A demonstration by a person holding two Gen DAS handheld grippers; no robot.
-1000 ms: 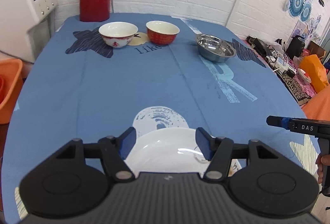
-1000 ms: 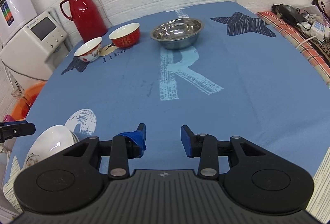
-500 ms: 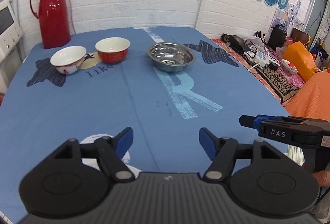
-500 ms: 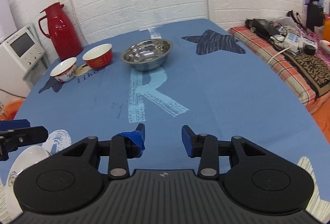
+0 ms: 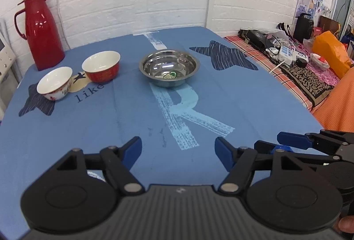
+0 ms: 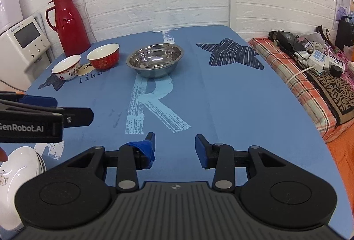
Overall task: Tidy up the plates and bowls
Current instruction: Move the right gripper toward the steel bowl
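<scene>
Left wrist view: the left gripper (image 5: 178, 149) hangs over the blue tablecloth (image 5: 254, 94) with its 2 blue-padded fingers spread wide and nothing between them. The landmark is the large pale letter "R" (image 5: 183, 111) printed on the cloth. Just past the top of the R sits the steel bowl (image 5: 169, 68), empty apart from a small green sticker inside that is too small to read. Left of the R, the red bowl (image 5: 101, 69) and the white bowl (image 5: 55, 83) stand side by side, nearly touching, next to the printed word "like" (image 5: 89, 92). Behind them, far left of the R, a red thermos (image 5: 41, 31) stands against the white brick wall. Right of the R, the right gripper (image 5: 294, 142) reaches in from the edge.

Right wrist view: the right gripper (image 6: 174, 147) hovers just below the foot of the R (image 6: 152, 103), its fingers parted and empty. The left gripper (image 6: 55, 110) enters from the left of the R, its side marked "GenRobot.AI". Below it, near left of the R, a stack of white plates (image 6: 20, 171) rests at the table's edge. The steel bowl (image 6: 154, 60) sits atop the R. A white appliance (image 6: 24, 41) with a screen stands far left.
</scene>
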